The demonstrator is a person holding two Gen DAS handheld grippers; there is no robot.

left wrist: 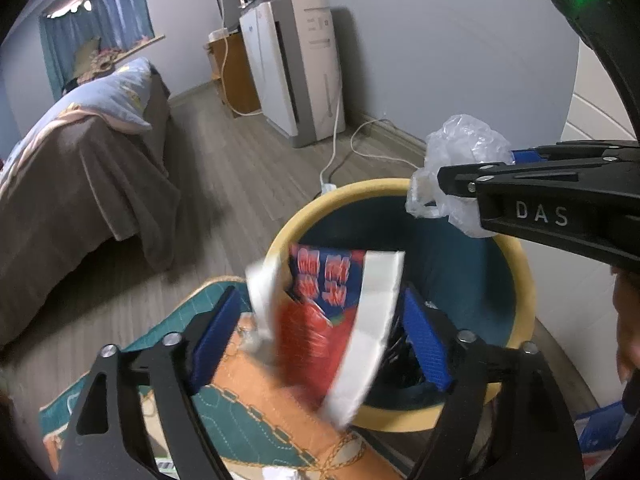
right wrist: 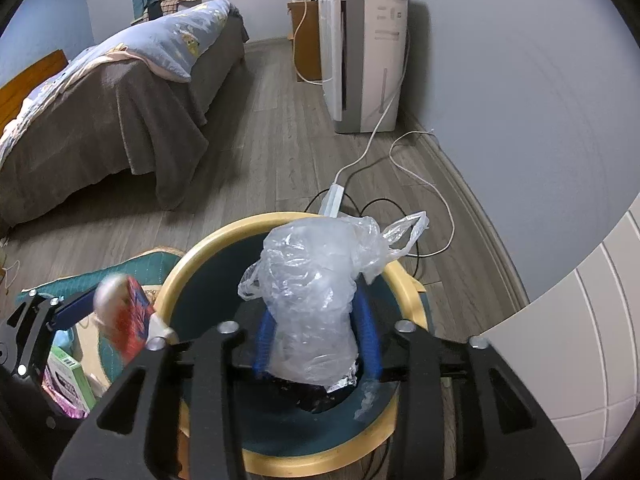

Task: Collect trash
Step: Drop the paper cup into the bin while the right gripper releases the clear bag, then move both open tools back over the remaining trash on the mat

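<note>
Left gripper (left wrist: 320, 332): jaws wide, red snack packet (left wrist: 320, 312) loose between | Right gripper (right wrist: 316, 332): jaws half-open around clear plastic bag (right wrist: 312, 292) | Bin (right wrist: 320, 456) below.

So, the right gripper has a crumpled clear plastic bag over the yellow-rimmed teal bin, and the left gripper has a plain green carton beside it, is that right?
Not quite: the carton between the left gripper's open fingers is red and blue with white edges, not plain green, as the left wrist view shows. The rest stands: the right gripper has the crumpled clear plastic bag over the yellow-rimmed teal bin.
</note>
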